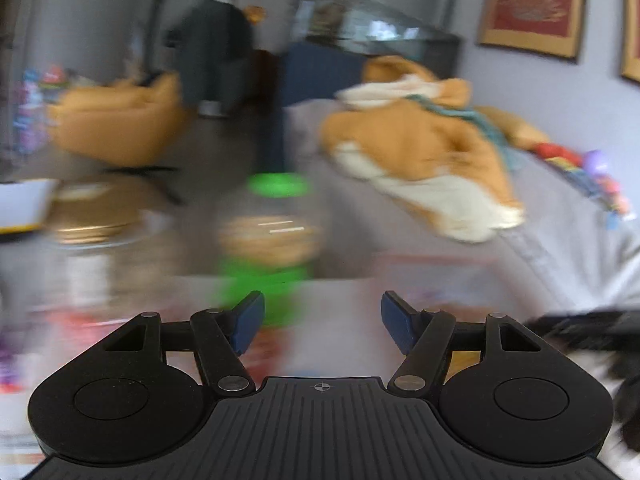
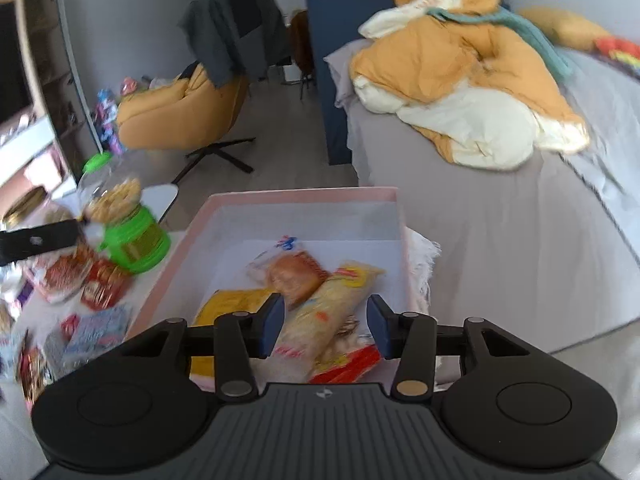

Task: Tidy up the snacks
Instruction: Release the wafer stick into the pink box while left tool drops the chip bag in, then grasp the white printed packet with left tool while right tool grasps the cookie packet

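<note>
Snacks (image 2: pixel 320 300) already piling up inside the pink box (image 2: pixel 304 194), more lying loose on the table (image 2: pixel 24 320). Right gripper (image 2: pixel 326 326) hanging part-open, empty, over a long packet (image 2: pixel 332 304). Left gripper (image 1: pixel 322 322) spread wide, empty, nearing the green-lidded jar (image 1: pixel 272 236). Risking tipping that jar with a careless bump.

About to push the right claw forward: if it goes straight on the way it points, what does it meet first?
Most likely the long yellow snack packet lying in the pink box. The right claw hangs open just above it, with nothing between its pads. Depth is hard to judge here.
</note>
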Demonstrator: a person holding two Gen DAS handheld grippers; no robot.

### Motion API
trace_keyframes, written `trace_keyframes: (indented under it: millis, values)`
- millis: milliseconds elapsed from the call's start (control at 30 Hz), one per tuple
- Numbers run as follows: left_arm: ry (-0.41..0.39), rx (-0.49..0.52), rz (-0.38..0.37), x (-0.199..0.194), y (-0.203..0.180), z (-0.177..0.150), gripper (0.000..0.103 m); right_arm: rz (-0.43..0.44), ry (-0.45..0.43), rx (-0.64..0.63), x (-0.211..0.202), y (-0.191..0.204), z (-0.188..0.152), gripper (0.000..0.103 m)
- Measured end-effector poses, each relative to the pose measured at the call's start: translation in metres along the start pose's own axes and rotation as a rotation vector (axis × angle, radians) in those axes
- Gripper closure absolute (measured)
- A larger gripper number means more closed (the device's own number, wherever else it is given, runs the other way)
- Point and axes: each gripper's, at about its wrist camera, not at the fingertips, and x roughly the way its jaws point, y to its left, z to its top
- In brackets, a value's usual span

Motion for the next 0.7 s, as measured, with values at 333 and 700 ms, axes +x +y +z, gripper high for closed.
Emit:
trace_keyframes:
  millis: [333,700]
  values:
    - [0.108,-0.34,0.288,-0.072,0.154,-0.061,0.033,0.256,0.038,-0.185,-0.006,0.139,0.002,0.044]
    - [0.234,-0.136,0.131,-0.059,0.123,-0.089,0.032,0.221,0.119,-0.36,-0.008,0.211,-0.033,0.044]
